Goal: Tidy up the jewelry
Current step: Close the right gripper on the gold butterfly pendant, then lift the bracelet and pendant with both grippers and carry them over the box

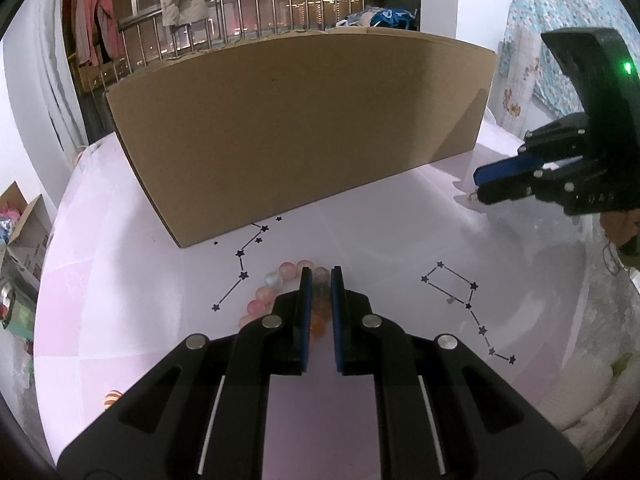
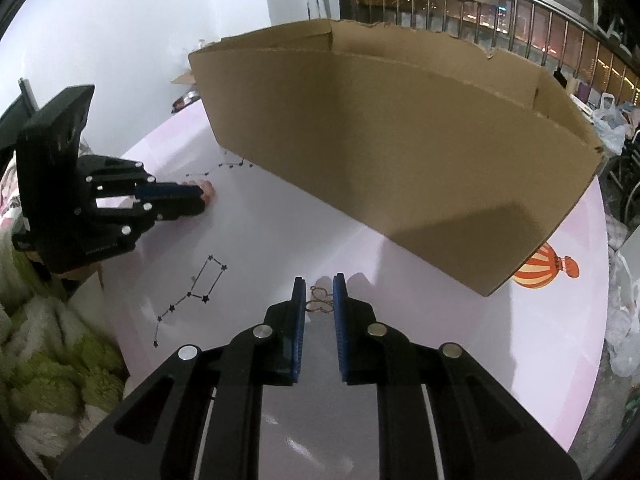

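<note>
A bracelet of pink and orange beads (image 1: 267,292) lies on the pink table. My left gripper (image 1: 320,276) straddles its right side with the jaws narrowly apart around the beads (image 1: 319,305); it shows in the right wrist view (image 2: 200,196) with beads at its tip (image 2: 208,190). A thin gold wire ornament (image 2: 320,300) lies on the table between the jaws of my right gripper (image 2: 319,284), which stand slightly apart around it. The right gripper shows in the left wrist view (image 1: 478,184) at the right.
A large open cardboard box (image 1: 296,136) stands on the table behind both gripper; it fills the right wrist view (image 2: 400,152) too. Constellation prints (image 1: 466,300) and a balloon print (image 2: 544,266) mark the table. A green and white fluffy blanket (image 2: 52,340) lies beside the table.
</note>
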